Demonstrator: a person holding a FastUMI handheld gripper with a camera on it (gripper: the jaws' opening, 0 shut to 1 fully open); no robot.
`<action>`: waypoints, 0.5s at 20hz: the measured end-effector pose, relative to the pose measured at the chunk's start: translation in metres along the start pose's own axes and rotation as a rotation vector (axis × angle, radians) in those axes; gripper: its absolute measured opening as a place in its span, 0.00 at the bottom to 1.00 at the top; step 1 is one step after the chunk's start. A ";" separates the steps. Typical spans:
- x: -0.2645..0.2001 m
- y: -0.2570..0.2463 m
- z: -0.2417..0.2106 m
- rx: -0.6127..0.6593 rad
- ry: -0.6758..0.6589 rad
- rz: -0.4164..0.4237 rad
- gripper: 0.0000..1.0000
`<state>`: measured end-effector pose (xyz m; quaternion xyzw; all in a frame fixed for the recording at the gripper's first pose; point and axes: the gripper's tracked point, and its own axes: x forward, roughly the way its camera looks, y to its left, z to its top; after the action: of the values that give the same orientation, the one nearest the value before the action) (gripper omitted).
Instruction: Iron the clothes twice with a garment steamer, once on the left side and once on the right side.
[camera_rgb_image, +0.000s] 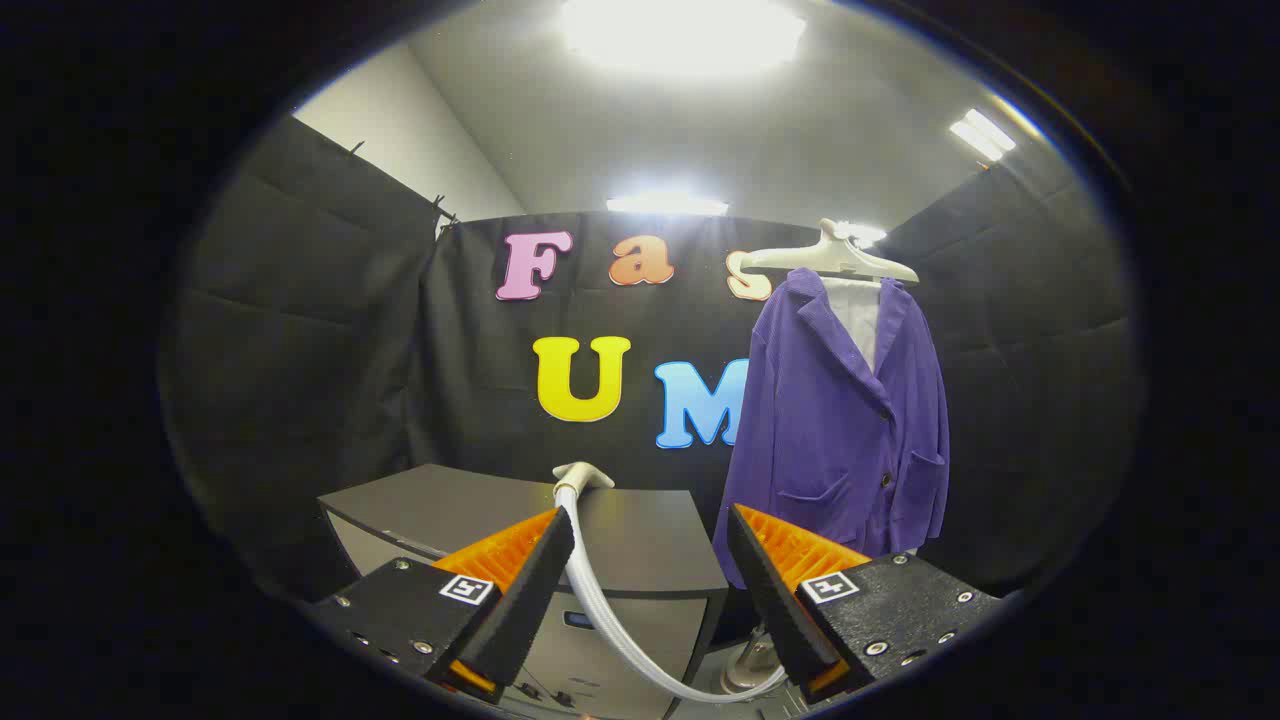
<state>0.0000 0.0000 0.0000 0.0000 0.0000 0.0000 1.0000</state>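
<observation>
1. Nearest the camera, the gripper (650, 560) has its two fingers spread wide apart, with nothing held between them.
2. A white ribbed hose (610, 620) curves through the gap between the fingers. It sweeps low near the right finger, then rises close beside the left finger.
3. The hose ends at the steamer head (583, 475), a pale nozzle just beyond the left fingertip. It appears to rest on the near part of a dark top.
4. That top belongs to a grey cabinet (640, 540) that stands just ahead of the fingers. Its flat dark surface stretches from behind the left finger toward the middle, and its lighter front face drops down between the fingers.
5. Low down, just inside the right finger, a pale rounded base (745, 665) sits where the hose comes down; what it is I cannot tell.
6. Beyond the right finger hangs a purple jacket (840, 420), well apart from the gripper. It has a collar, front pockets and dark buttons, and a white lining or shirt shows at the neck.
7. The jacket hangs from a pale hanger (835, 258), above and beyond the right finger.
8. Farthest back, black cloth walls (300, 330) close off the booth, with bright ceiling lights (685, 35) overhead.
</observation>
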 end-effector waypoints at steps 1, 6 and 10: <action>0.000 -0.002 -0.001 -0.007 -0.001 -0.008 0.95; -0.004 -0.004 -0.006 -0.015 0.005 -0.016 0.95; -0.006 0.000 -0.012 -0.057 0.018 0.018 0.95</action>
<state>-0.0059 0.0001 -0.0116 -0.0285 0.0089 0.0090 0.9995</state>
